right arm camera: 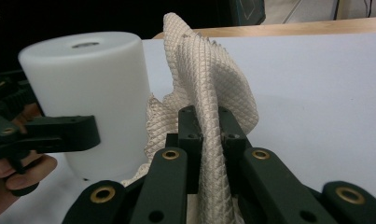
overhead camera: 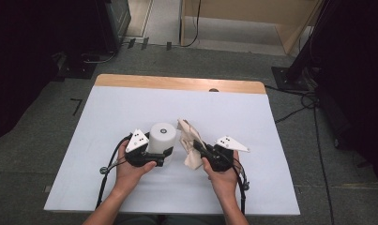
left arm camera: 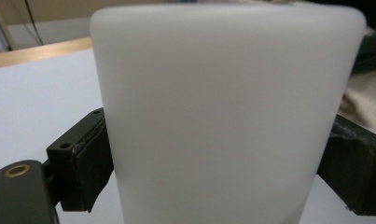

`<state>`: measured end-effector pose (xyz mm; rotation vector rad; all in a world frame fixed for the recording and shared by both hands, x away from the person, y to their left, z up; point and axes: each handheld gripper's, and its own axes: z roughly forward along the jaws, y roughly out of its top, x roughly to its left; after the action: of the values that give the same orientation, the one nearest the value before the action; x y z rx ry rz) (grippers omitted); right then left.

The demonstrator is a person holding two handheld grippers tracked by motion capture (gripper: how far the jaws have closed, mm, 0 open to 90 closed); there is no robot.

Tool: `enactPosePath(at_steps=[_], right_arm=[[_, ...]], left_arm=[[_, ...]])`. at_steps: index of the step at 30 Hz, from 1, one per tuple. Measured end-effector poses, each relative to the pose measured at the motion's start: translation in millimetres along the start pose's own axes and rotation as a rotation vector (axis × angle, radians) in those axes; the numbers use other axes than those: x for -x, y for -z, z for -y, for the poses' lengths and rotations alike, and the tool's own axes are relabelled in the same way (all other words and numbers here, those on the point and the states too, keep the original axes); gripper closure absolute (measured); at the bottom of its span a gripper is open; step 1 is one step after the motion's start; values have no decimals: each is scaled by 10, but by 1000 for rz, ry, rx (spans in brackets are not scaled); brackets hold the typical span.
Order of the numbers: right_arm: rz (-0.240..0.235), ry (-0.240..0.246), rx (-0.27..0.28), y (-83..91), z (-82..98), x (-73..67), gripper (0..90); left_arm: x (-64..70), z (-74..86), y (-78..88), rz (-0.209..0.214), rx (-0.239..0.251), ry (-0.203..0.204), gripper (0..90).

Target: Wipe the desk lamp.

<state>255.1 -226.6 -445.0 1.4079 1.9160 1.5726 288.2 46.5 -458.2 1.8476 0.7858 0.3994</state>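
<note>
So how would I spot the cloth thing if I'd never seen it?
Look near the front of the white table. Beside the smooth white cylinder hangs the cloth, pinched in the right gripper. It is beige, crumpled and waffle-patterned.

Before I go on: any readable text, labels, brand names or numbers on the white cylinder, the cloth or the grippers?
None: no view shows readable text.
White cylinder: plain frosted wall, blank top with a small round recess, no label.
Cloth: beige quilted weave, no tag or print.
Left gripper and right gripper: black jaws with brass rivets; the grey plates bear only dark dots, no lettering.
Table: plain white sheet, unmarked.
</note>
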Motion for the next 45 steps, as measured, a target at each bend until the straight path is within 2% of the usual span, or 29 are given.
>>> enactPosePath(at_steps=[3, 5, 8, 13, 18, 20, 24, 30, 35, 37, 39, 41, 45], right_arm=[[1, -1, 1, -9, 2, 16, 839], [2, 1, -3, -17, 5, 22, 839], [-4, 5, -10, -37, 18, 6, 839], [-14, 19, -22, -58, 44, -31, 839], [-18, 22, -34, -77, 73, -44, 839], [-19, 26, -41, -86, 95, -51, 838], [-24, 32, -58, -97, 126, -64, 838], [-30, 37, -63, -103, 141, -73, 836], [-68, 45, -68, -106, 158, -147, 835], [-95, 51, -63, -104, 153, -206, 835], [-129, 53, -60, -116, 149, -295, 835], [-150, 66, -64, -143, 160, -361, 836], [-185, 83, -84, -219, 215, -490, 836]], left_arm=[[27, 69, 2, -11, -27, -37, 84], [32, 106, 7, -18, -36, -35, 83], [29, 150, 43, -17, -22, -25, 83], [30, 182, 128, -10, -62, -45, 82], [31, 233, 209, -12, -52, -52, 79], [32, 239, 224, -4, -62, -46, 77], [43, 246, 272, 11, -74, -65, 70], [-23, 223, 376, 39, -65, -75, 47], [-63, 178, 460, 60, -14, -78, 43], [-85, 157, 500, 90, 9, -78, 60], [-77, 154, 502, 99, 1, -87, 122], [-51, 162, 485, 81, -12, -108, 120], [-56, 164, 494, 95, -14, -96, 124]])
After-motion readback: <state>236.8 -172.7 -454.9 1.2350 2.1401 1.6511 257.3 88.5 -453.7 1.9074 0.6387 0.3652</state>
